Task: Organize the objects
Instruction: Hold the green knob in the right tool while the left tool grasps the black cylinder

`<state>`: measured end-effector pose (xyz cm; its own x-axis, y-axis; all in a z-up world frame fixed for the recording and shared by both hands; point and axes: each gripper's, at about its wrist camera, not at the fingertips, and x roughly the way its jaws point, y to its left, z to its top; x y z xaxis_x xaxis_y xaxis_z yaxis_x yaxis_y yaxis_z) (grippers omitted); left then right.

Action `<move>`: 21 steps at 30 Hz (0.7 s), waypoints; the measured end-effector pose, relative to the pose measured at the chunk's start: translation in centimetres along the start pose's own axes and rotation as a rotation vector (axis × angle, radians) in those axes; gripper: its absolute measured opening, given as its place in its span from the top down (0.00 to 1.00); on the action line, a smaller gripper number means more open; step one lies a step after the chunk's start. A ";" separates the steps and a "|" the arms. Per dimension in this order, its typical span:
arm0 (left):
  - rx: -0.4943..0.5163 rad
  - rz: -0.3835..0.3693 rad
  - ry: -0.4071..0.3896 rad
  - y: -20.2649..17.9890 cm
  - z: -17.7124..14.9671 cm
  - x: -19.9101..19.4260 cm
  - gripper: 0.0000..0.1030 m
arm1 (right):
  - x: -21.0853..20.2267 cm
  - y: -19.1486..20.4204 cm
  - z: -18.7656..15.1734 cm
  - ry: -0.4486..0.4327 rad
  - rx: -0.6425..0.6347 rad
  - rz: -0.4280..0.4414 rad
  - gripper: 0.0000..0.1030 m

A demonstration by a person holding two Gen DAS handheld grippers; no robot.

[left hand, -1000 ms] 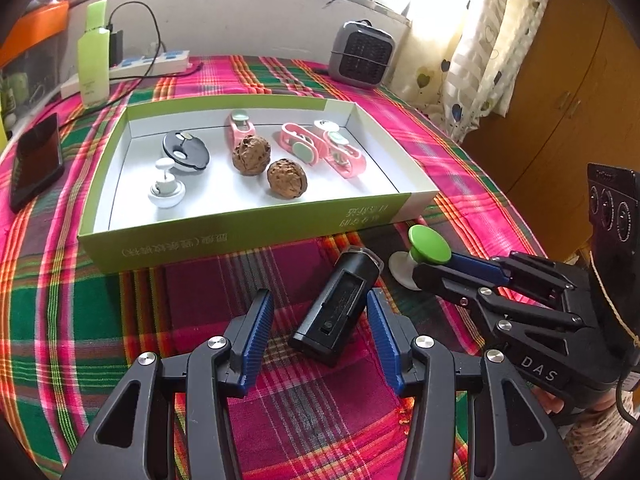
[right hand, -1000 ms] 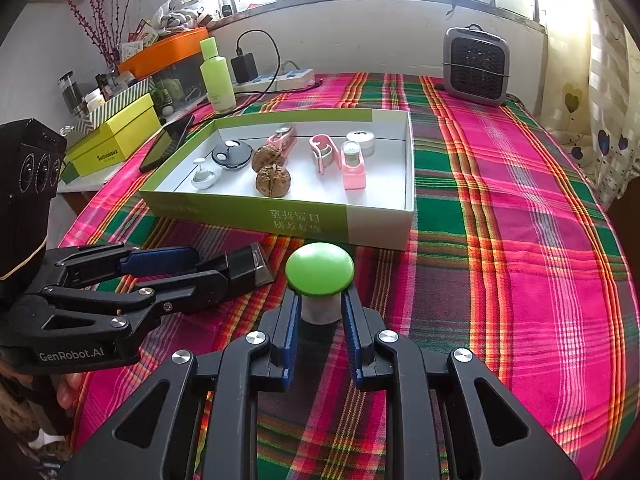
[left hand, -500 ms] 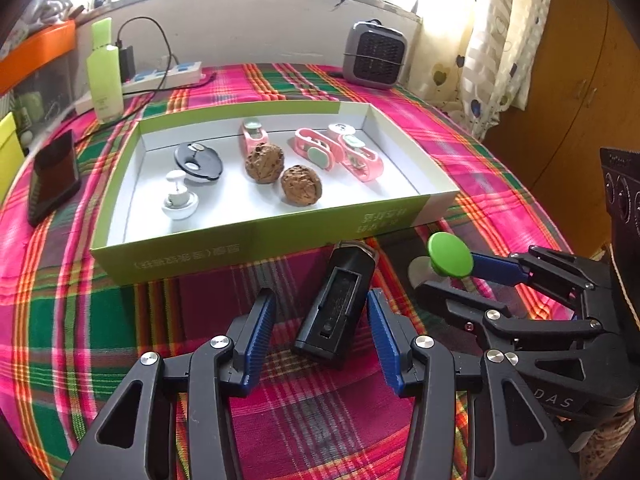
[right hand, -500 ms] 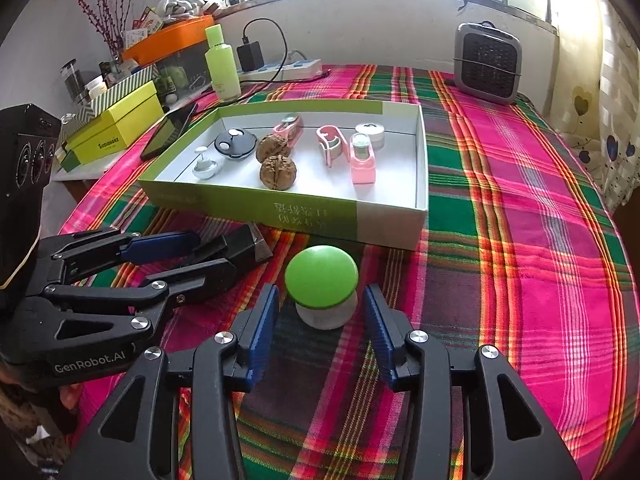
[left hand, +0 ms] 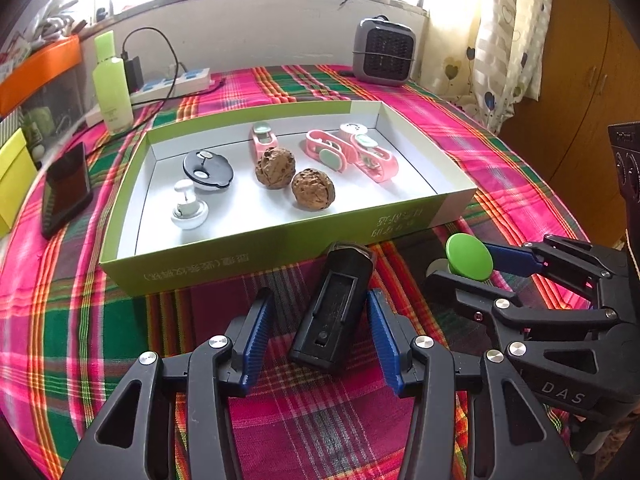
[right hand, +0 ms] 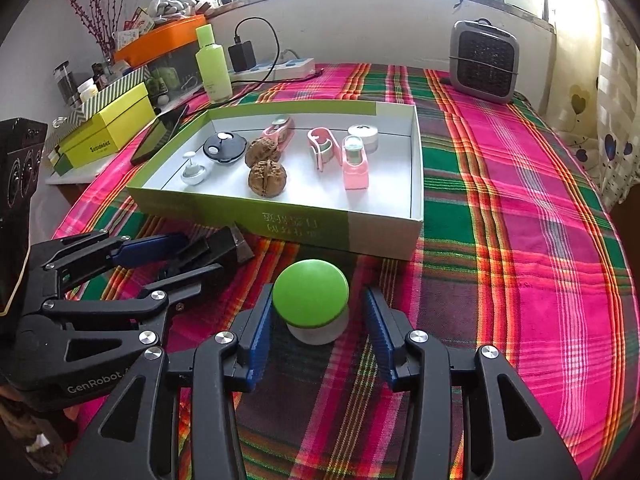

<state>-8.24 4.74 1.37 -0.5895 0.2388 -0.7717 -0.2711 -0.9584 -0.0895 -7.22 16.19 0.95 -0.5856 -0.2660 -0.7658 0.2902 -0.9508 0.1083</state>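
A black oblong case [left hand: 332, 308] lies on the plaid tablecloth just before the green box [left hand: 280, 240]. My left gripper [left hand: 319, 292] is open around the case, its blue pads just clear of both sides. To the right, a green-capped white knob [right hand: 310, 294] stands on the cloth between the fingers of my right gripper [right hand: 317, 290], which is open and no longer pinching it. The left wrist view shows the right gripper [left hand: 456, 263] with the knob [left hand: 469, 257]. The right wrist view shows the left gripper [right hand: 202, 254] with the case [right hand: 226, 242].
The box [right hand: 240, 208] holds two walnuts [left hand: 312, 190], pink clips [left hand: 348, 152], a black round piece [left hand: 208, 168] and a white knob [left hand: 189, 210]. Behind it stand a heater [left hand: 386, 50], a green bottle [left hand: 112, 84] and a power strip [left hand: 176, 82]. A phone [left hand: 66, 188] lies left.
My right gripper opened and let go of the green-capped knob, which now stands on the cloth. The left gripper turned slightly, staying open around the black case.
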 end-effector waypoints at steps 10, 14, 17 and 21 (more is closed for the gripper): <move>-0.019 0.004 -0.003 -0.2 0.0 0.1 0.57 | -0.3 0.1 0.1 -0.016 -0.006 0.001 0.67; -0.018 -0.007 -0.004 -0.4 0.0 0.0 0.66 | -0.4 0.0 0.0 -0.024 0.003 -0.002 0.69; -0.019 -0.002 -0.005 -0.4 0.0 -0.1 0.70 | -0.5 -0.1 0.0 -0.029 0.005 -0.003 0.76; -0.029 -0.002 -0.005 -0.2 0.0 -0.2 0.75 | -0.5 -0.1 0.0 -0.030 0.005 -0.004 0.76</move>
<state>-8.05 4.91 1.48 -0.5927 0.2410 -0.7685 -0.2500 -0.9621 -0.1089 -6.96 16.37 1.30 -0.6094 -0.2668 -0.7466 0.2841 -0.9526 0.1086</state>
